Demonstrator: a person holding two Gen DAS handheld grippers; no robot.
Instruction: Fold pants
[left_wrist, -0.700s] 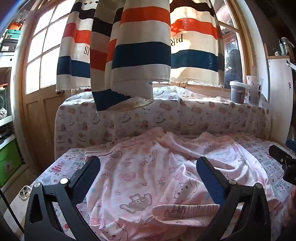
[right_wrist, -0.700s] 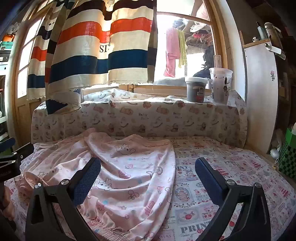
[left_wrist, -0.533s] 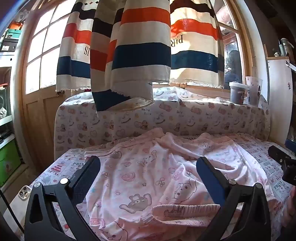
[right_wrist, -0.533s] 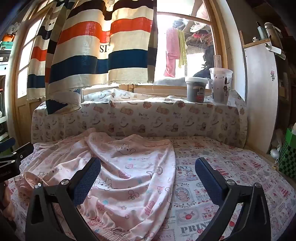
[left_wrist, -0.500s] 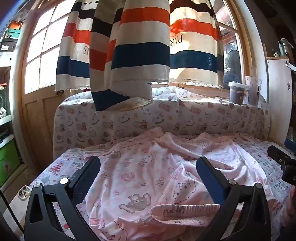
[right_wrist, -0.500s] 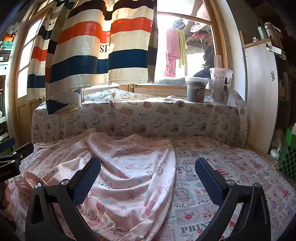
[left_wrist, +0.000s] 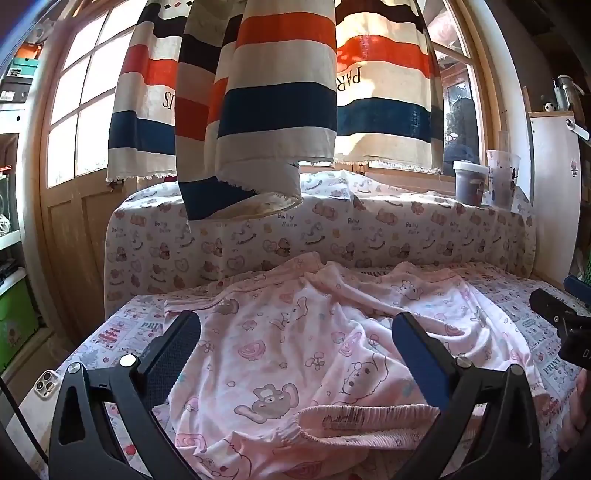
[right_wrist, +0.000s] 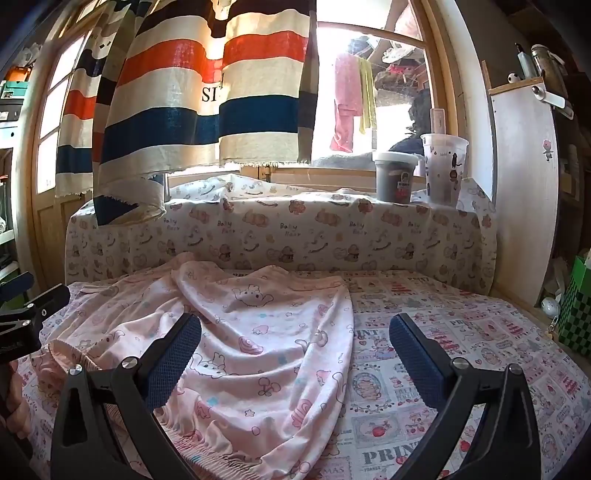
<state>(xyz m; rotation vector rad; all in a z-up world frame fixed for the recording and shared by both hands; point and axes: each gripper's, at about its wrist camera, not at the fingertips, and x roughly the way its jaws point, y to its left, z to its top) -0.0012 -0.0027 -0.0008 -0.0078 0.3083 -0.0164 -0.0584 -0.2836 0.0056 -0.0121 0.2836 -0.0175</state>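
Note:
Pink cartoon-print pants (left_wrist: 295, 354) lie rumpled on the printed bed cover, their elastic waistband (left_wrist: 369, 415) nearest me and the legs running toward the backrest. My left gripper (left_wrist: 295, 332) is open and empty, hovering above the waistband. The pants also show in the right wrist view (right_wrist: 258, 343), with the waistband edge at the bottom left. My right gripper (right_wrist: 295, 332) is open and empty above the pants' right edge. Each gripper shows at the edge of the other's view: the right gripper (left_wrist: 565, 325) and the left gripper (right_wrist: 26, 314).
A bear-print padded backrest (left_wrist: 332, 236) closes the far side. Striped curtains (left_wrist: 277, 103) hang low over it. A tub (right_wrist: 394, 177) and a cup (right_wrist: 443, 166) stand on the sill. A phone (left_wrist: 46, 384) lies at the bed's left edge. A white cabinet (right_wrist: 524, 184) stands right.
Both grippers have barely shifted; they stay open and the pants lie as before.

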